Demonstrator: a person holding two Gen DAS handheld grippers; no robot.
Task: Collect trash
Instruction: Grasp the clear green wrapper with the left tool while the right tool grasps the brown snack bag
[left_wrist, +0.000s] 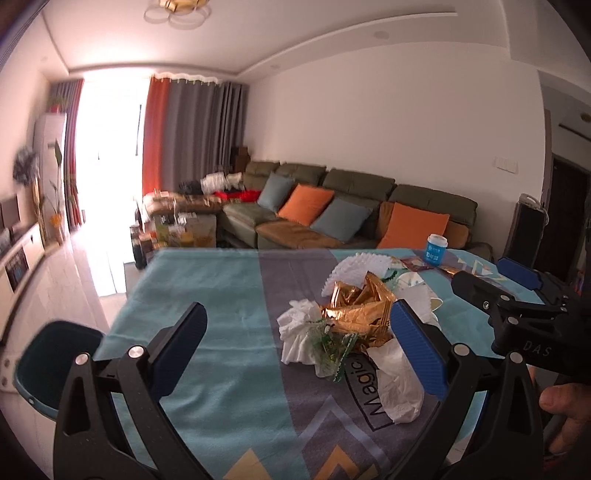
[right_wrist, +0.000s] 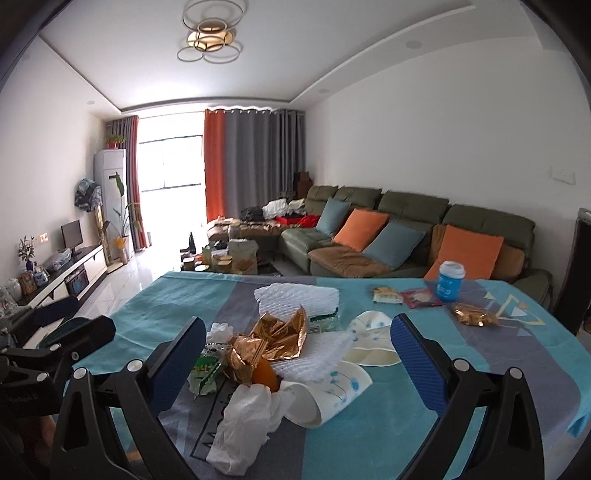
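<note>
While both claws — left claw (left_wrist: 299, 338), right claw (right_wrist: 299, 349) — gape wide, the blue cup (right_wrist: 451, 280) stands lidded, contents hidden.

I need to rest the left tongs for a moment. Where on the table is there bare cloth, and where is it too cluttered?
Bare cloth: the teal strip between the table's left edge and the trash pile, and the near right corner this side of the blue cup. The middle is crowded with tissues, gold foil and wrappers.
</note>
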